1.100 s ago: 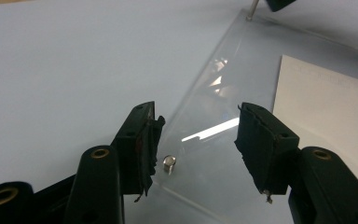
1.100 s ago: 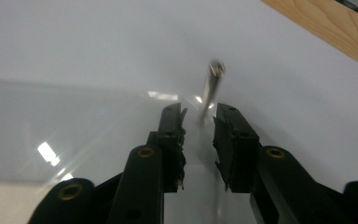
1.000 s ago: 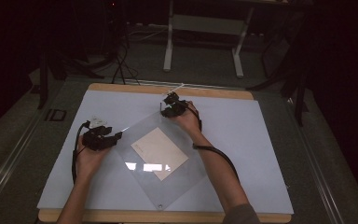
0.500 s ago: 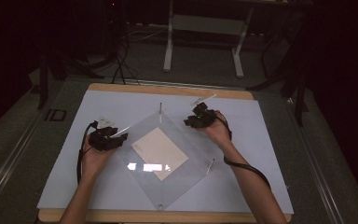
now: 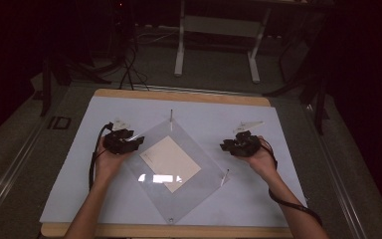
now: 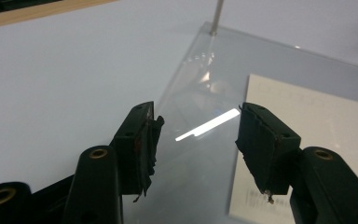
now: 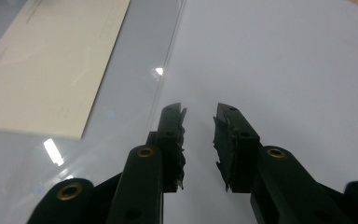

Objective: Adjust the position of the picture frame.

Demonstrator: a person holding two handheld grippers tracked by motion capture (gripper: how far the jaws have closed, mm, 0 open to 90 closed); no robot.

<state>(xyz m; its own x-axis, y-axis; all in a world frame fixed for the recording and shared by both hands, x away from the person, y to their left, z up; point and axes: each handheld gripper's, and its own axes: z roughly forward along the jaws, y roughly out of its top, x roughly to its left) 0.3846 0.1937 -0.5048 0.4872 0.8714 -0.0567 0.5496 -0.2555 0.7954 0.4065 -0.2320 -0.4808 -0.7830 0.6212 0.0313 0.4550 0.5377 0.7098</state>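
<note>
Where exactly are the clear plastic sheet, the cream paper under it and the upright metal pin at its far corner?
clear plastic sheet (image 5: pixel 191 196), high view, on its bare near part.
cream paper (image 5: pixel 170 157), high view, on its middle.
metal pin (image 5: pixel 171 115), high view, on its shaft at the sheet's far corner.

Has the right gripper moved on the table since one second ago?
Yes. The right gripper has moved right and nearer to the person, from the far corner of the clear sheet to beyond its right corner. Its jaws were just closing, empty.
</note>
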